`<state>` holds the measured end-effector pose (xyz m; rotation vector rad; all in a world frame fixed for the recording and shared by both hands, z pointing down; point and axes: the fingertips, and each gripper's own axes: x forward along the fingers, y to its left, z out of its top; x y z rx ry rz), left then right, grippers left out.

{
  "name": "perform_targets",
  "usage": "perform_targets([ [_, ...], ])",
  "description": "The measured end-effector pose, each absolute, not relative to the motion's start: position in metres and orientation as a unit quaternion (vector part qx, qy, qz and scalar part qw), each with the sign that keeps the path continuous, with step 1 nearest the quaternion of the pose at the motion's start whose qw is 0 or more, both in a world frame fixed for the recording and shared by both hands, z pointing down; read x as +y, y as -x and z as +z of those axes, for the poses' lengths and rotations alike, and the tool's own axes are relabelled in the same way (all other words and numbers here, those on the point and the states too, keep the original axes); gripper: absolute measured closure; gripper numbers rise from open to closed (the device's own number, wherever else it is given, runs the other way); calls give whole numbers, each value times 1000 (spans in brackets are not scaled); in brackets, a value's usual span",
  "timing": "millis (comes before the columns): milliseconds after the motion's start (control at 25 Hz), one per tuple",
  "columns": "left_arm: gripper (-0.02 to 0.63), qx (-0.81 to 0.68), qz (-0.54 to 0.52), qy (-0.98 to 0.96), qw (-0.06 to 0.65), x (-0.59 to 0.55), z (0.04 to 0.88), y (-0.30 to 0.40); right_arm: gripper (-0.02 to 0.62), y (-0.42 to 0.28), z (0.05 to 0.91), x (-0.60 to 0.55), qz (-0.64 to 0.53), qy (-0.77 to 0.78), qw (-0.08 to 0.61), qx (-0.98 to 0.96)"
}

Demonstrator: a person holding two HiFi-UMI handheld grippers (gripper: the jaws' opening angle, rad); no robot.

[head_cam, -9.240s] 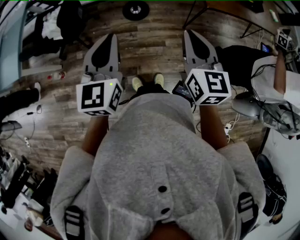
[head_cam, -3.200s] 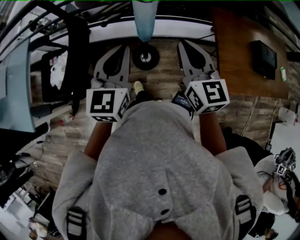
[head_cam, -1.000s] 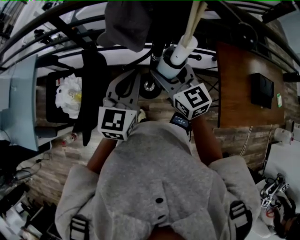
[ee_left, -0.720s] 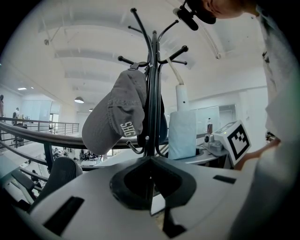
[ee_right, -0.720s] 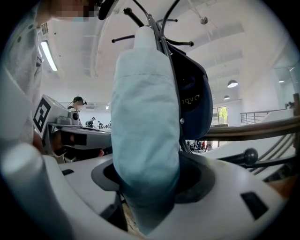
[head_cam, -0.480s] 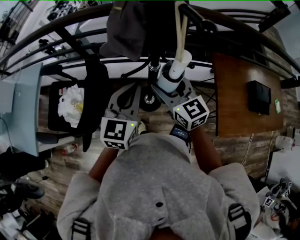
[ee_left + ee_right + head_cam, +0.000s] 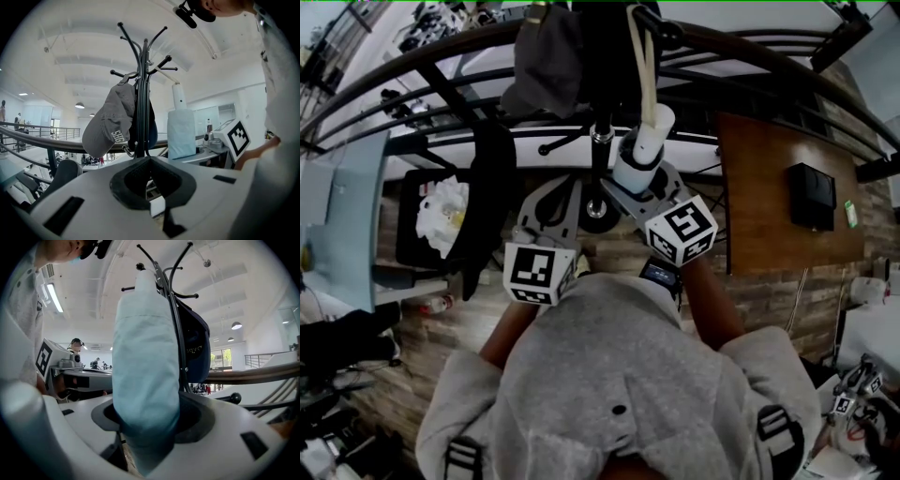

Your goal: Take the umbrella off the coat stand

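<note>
- Lettering in white on the grey cap [image 7: 110, 124] reads roughly "SEG"; the print on the navy cap [image 7: 197, 350] is too small to read.
- Black-and-white square markers cover the cube [image 7: 682, 230] on each gripper.
- Right gripper [image 7: 150, 423] is clamped on the folded pale blue umbrella [image 7: 145, 362], its jaws set wide around the fabric.
- Umbrella stands upright just beside the pole of the coat stand [image 7: 142, 93], and its cream strap [image 7: 643, 75] runs up toward a hook.
- Left gripper [image 7: 149, 161] has its jaw tips together, with nothing between them.
</note>
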<state>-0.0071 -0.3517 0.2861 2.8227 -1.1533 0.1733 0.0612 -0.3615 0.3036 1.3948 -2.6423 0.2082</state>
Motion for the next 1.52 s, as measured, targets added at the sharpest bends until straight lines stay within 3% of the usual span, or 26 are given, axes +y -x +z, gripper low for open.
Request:
perform_targets([
  [280, 593, -374, 49, -926, 31, -337, 275, 3, 311, -55, 281, -333, 25, -449, 77, -890],
  [1040, 594, -360, 36, -932, 34, -328, 265, -13, 311, -67, 189, -319, -1, -459, -21, -888],
  [1520, 593, -365, 42, -929, 42, -324, 269, -5, 311, -65, 184, -307, -21, -469, -10, -883],
])
